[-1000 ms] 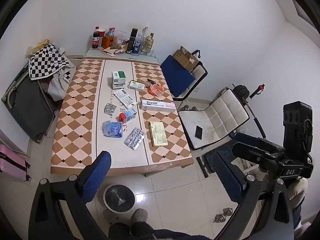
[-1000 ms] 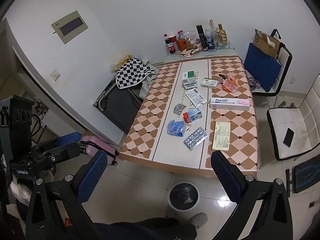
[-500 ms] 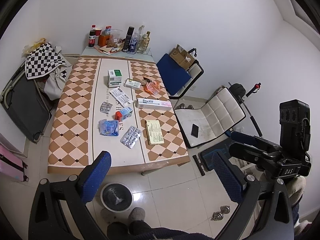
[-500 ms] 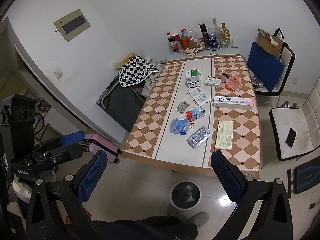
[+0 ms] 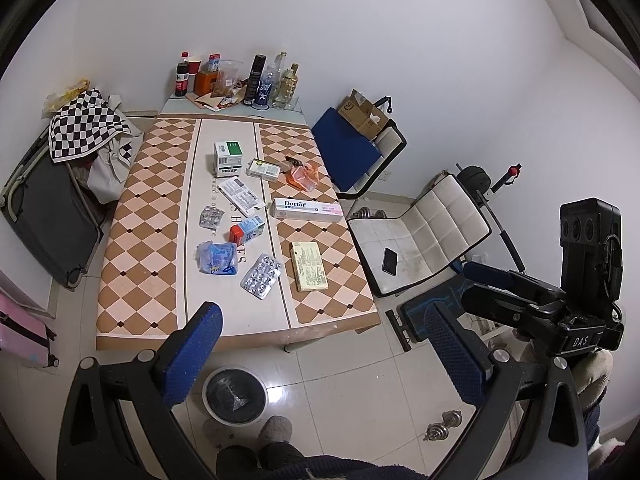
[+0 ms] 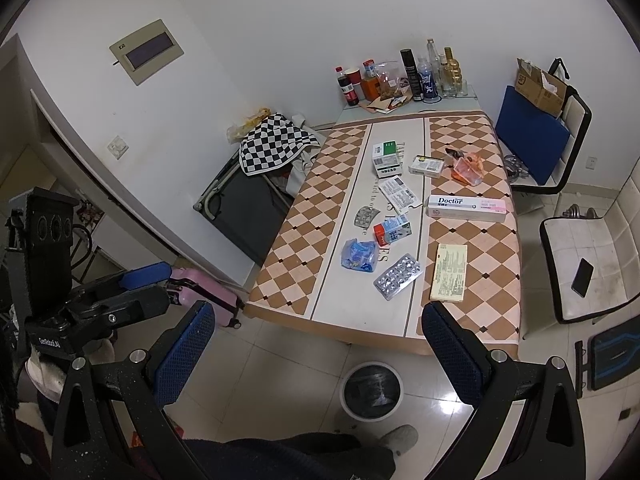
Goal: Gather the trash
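Observation:
Several pieces of packaging lie on the checkered table (image 5: 132, 240): a green-and-white box (image 5: 228, 157), a long "Doctor" box (image 5: 306, 210), a pale yellow box (image 5: 309, 266), a blister pack (image 5: 261, 276), a blue plastic bag (image 5: 217, 258) and an orange wrapper (image 5: 303, 175). A round bin (image 5: 234, 395) with a dark liner stands on the floor in front of the table; it also shows in the right wrist view (image 6: 371, 390). My left gripper (image 5: 324, 320) is open and empty, high above the table's near edge. My right gripper (image 6: 318, 318) is open and empty, beside it.
Bottles and snacks (image 5: 256, 80) crowd the table's far end. A white chair (image 5: 420, 236) with a phone (image 5: 389, 261) stands right, a blue-cushioned chair (image 5: 352, 152) with a cardboard box behind it. A dark folded cot with checkered cloth (image 5: 80, 124) and a pink suitcase (image 6: 204, 286) stand left. A dumbbell (image 5: 444, 430) lies on the floor.
Both views have shifted a little; the table sits slightly further away and more centred. Both grippers stay open and empty. Nothing on the table has moved.

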